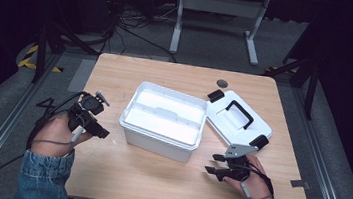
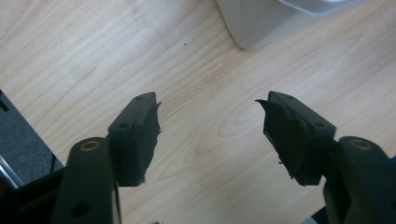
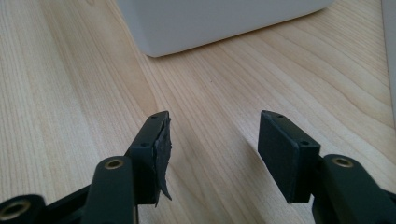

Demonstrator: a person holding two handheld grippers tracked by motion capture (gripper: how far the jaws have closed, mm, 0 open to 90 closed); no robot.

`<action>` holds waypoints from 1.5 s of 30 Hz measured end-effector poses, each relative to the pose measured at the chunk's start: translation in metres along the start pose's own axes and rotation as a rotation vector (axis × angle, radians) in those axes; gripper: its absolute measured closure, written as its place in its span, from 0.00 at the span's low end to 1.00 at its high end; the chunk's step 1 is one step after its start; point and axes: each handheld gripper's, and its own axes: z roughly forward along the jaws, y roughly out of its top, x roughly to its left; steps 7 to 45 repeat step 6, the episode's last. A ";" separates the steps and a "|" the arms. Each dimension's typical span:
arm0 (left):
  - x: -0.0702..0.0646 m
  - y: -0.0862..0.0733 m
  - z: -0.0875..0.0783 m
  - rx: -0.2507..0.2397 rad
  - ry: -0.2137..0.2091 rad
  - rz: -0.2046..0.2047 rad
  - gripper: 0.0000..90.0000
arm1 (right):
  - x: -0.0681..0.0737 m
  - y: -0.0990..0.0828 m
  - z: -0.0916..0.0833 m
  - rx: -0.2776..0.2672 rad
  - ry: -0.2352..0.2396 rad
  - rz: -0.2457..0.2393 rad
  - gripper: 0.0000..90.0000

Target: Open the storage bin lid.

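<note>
— Two grippers, one bin, one lid. Starting left?

— Item one: left gripper [image 1: 92, 120], held left of the white bin [image 1: 162, 120], jaws standing apart on nothing, near the bin's left end but not touching. In the left gripper view the bin's corner [image 2: 261, 23] lies ahead and to the right.

— Item two?

— The bin itself, open, empty as far as shows, with a divider across it; long axis running left to right, slightly skewed.

— Item three?

— Lid [image 1: 237, 119] with black handle and latches, lying flat just right of the bin, its edge touching or nearly touching the bin's right end.

— Item four?

— Right gripper [image 1: 217, 164], below the bin's right corner, jaws spread and empty. It is the nearer one to the lid, which lies up and right of its jaws; I judge it better placed for a lift.

— Surface, room?

— Pale wood table [image 1: 130, 175], bare around the bin; grey floor, cables and a white frame beyond it.
</note>
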 end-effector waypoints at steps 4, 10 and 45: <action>0.001 -0.001 -0.002 -0.013 0.005 -0.001 0.38 | -0.001 -0.002 0.002 -0.001 -0.001 0.005 0.49; 0.002 0.000 -0.002 -0.013 0.017 0.009 0.38 | -0.002 -0.004 0.003 -0.003 0.000 0.009 0.49; 0.002 0.000 -0.002 -0.013 0.017 0.009 0.38 | -0.002 -0.004 0.003 -0.003 0.000 0.009 0.49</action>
